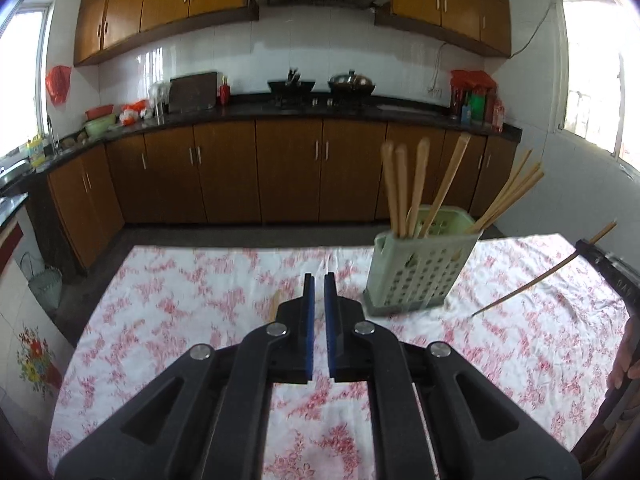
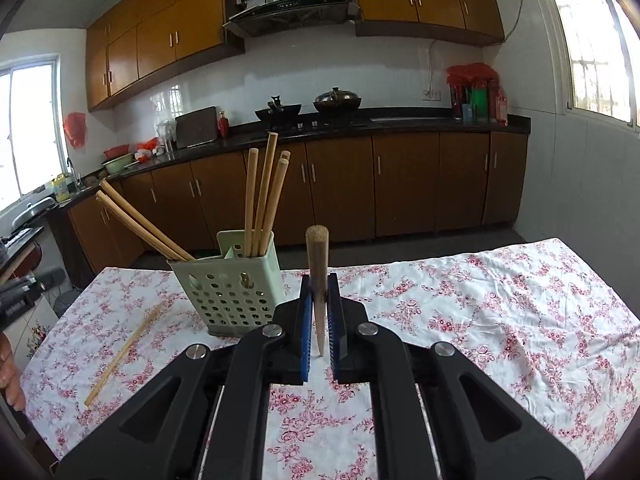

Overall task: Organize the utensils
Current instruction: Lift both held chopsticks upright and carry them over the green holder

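The right hand-held gripper (image 2: pixel 319 308) has a single wooden chopstick (image 2: pixel 318 276) pinched between its blue pads, jaws closed snug on the shaft, blunt end pointing up and away, thin tip hanging down between the fingers. It hovers just beside the green utensil caddy (image 2: pixel 236 284), which stands on the floral worktop (image 2: pixel 500 320) with several chopsticks already inside, some upright, two leaning hard out to one side.

Here is the risk: the grip sits on the tapered lower part of the stick, so most of its length rides above the pads. A quick swing toward the caddy could let it pivot or slide through the jaws. The caddy looks light and perforated, and those leaning sticks crowd the opening; a lowered tip that strikes one of them or catches the rim could deflect, or nudge the whole caddy across the cloth.

The left hand-held gripper (image 1: pixel 319 304) hangs above the worktop with its jaws nearly together, a narrow gap showing and nothing held. It is near the caddy (image 1: pixel 416 276) in its own view, so both tools converging there could collide.

One more chopstick (image 2: pixel 124 356) lies loose on the cloth, apart from the caddy, on the left gripper's side. It lies flat on rumpled fabric, and a pick-up there could snag the cloth along with it.
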Demonstrator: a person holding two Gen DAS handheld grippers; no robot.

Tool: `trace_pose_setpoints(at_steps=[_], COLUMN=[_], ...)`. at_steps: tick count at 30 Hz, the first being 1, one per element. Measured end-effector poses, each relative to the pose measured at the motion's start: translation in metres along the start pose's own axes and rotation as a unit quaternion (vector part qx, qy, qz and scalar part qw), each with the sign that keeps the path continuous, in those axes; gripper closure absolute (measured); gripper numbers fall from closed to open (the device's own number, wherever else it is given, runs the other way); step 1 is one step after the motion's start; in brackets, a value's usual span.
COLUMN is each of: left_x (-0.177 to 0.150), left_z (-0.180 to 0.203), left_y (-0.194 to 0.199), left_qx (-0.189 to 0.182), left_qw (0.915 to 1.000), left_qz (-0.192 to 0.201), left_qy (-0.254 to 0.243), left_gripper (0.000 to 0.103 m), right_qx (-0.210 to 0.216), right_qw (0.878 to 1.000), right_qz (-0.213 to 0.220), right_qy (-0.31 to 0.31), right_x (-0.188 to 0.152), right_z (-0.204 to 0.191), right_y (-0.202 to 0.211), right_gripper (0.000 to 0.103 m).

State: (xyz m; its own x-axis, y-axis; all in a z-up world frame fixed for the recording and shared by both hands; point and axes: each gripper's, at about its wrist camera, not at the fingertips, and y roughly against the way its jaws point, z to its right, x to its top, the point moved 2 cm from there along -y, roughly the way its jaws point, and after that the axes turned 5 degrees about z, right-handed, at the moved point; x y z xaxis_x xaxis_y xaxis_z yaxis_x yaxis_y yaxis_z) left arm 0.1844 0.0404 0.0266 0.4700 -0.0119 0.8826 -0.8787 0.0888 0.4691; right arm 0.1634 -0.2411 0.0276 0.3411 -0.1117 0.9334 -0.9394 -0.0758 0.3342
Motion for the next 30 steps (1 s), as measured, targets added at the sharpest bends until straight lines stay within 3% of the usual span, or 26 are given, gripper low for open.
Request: trace_pose_setpoints(at_steps=[9, 14, 21, 23, 30], left_x=[-0.093, -0.120, -0.137, -0.139, -0.139], left_z=[-0.045, -0.069, -0.067, -0.065, -0.049], left_y=[-0.049, -0.057, -0.055, -0.055, -0.050], left_qx=[0.054, 0.051, 0.032, 0.028, 0.030], left_qw=[0.9917, 0.9870, 0.9864, 0.9858, 0.9845], left_qz=[-0.117, -0.152, -0.160, -0.164, -0.163], left_qy=[-0.001, 0.008, -0.020, -0.021, -0.056], left_gripper=[0.091, 0.091, 0.092, 0.101, 0.101], right_qx=[0.004, 0.007, 0.006, 0.005, 0.005], right_qw=[1.000, 1.000, 1.000, 1.000, 1.000], right_qz=[-0.001, -0.002, -0.003, -0.003, -0.003], right_qy=[0.005, 0.005, 0.008, 0.008, 0.005], right_x=[-0.009, -0.009, -0.009, -0.009, -0.009], right_z=[-0.005, -0.010, -0.013, -0.013, -0.012], right_y=[0.007, 0.008, 0.008, 0.008, 0.007], right_gripper=[0.095, 0.095, 0.095, 0.095, 0.095])
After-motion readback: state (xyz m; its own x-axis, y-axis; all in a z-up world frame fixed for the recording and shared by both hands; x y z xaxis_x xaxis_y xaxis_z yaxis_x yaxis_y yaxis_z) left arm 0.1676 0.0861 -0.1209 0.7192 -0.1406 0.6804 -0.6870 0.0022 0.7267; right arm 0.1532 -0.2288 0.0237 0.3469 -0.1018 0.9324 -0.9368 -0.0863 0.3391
